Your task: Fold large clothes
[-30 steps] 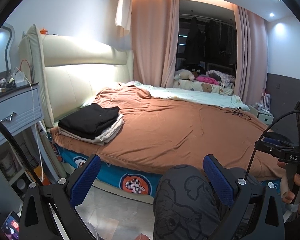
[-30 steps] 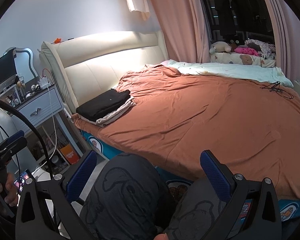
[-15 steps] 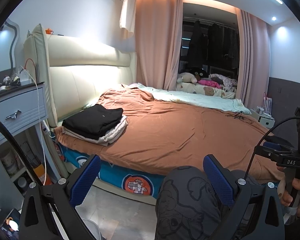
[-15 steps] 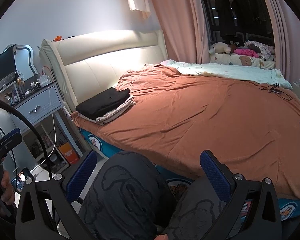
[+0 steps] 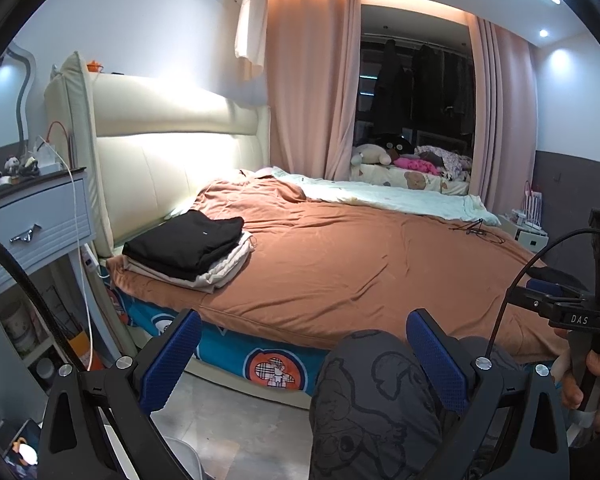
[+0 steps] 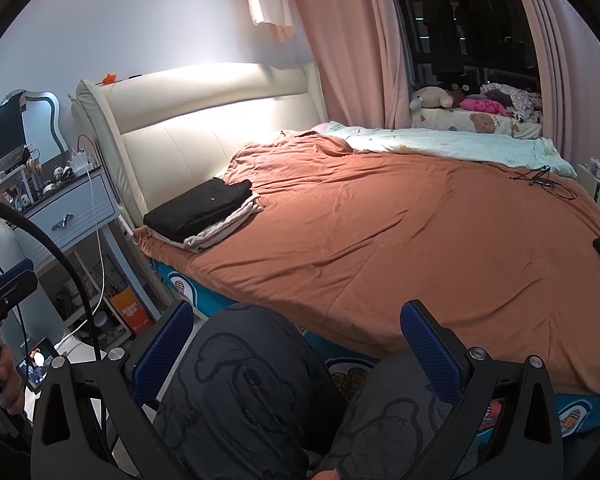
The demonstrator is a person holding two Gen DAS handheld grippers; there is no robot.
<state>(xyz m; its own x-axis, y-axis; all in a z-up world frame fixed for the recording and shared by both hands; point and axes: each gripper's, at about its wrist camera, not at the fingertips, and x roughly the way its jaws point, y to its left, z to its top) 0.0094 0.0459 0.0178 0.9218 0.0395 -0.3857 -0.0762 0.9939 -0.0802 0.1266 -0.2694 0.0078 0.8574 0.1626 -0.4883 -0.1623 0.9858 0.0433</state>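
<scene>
At the far left stands a pale blue bedside drawer unit with a white cable hanging over its front. Just right of it, at the near corner of the bed beside the cream padded headboard, lies the stack of folded clothes: a black folded garment resting on a beige folded garment. Both sit on the rust-orange bedspread, well apart from both tools. The left gripper hangs low before the bed edge, its 2 blue-padded fingers spread wide with nothing between them; a knee in grey cartoon-print trousers sits below. The right gripper is likewise spread and empty, over the same trousers. At the far side of the bed lies a pale green blanket, with a black cable on the bedspread near it. At the right edge of the left view, a hand grips the other tool's handle.
</scene>
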